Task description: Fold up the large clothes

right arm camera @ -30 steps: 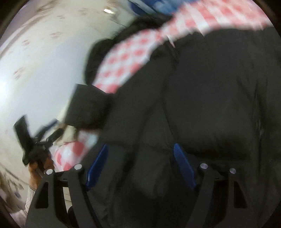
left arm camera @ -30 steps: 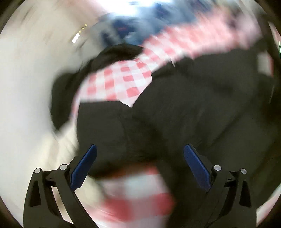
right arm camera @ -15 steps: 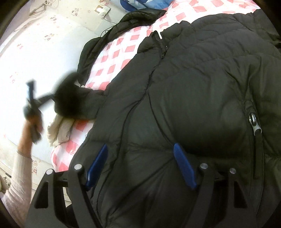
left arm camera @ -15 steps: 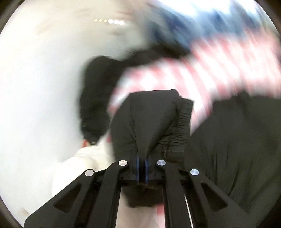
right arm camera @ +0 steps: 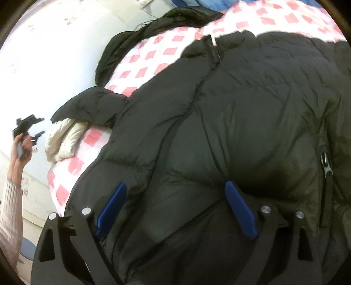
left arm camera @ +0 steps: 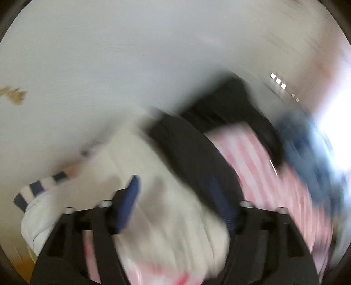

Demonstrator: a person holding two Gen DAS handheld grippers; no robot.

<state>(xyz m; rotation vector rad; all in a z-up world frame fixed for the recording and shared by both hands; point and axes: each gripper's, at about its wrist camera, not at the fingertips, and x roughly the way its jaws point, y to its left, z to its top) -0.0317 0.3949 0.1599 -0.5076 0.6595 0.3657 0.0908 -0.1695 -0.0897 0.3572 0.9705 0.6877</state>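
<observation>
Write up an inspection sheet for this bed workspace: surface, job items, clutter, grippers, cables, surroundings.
Surface: red-and-white checked sheet, mostly covered.
Job's things: black puffer jacket spread flat, its sleeve lying out to the side, pocket zipper shut.
Clutter: cream garment bunched at the bed edge; blue fabric at the far end.
Grippers: right gripper over the jacket, jaws opening, nothing pinched; left gripper held away from the bed, jaws opening, empty.
Cables: thin dark cord by the wall.
Surroundings: pale patterned wall.
</observation>
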